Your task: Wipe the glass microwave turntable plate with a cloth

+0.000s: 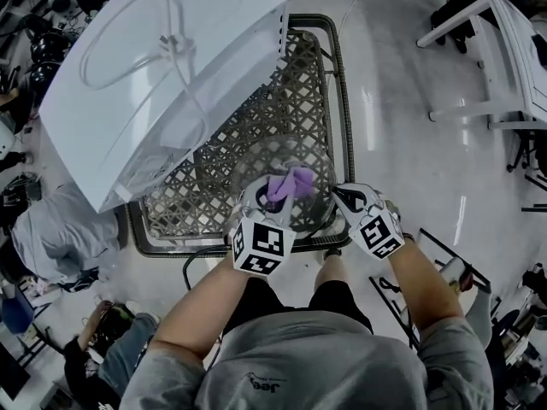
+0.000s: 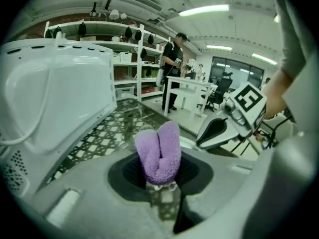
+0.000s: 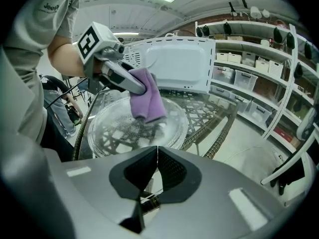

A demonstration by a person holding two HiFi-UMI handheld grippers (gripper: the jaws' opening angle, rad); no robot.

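Pinching a folded purple cloth (image 2: 159, 153) in its clenched jaws, the left gripper (image 1: 272, 196) presses it onto the glass turntable plate (image 3: 114, 128) on the lattice table (image 1: 282, 101) beside the white microwave (image 1: 162, 75), while the right gripper (image 3: 157, 153) clamps the plate's rim on the side away from the microwave.

A round plate of clear glass (image 3: 115, 129), with a raised rim and a fine pattern moulded in its surface, lies almost flat over the dark lattice table top, which shows through it. Its near rim goes in between the closed jaws of the right gripper (image 3: 157, 156). A small purple cloth of soft, fuzzy fabric (image 2: 159, 152) is folded double, with a crease along its middle. It is pinched between the jaws of the left gripper (image 2: 160, 183). Its free end hangs down and touches the upper face of the plate, near the far side.
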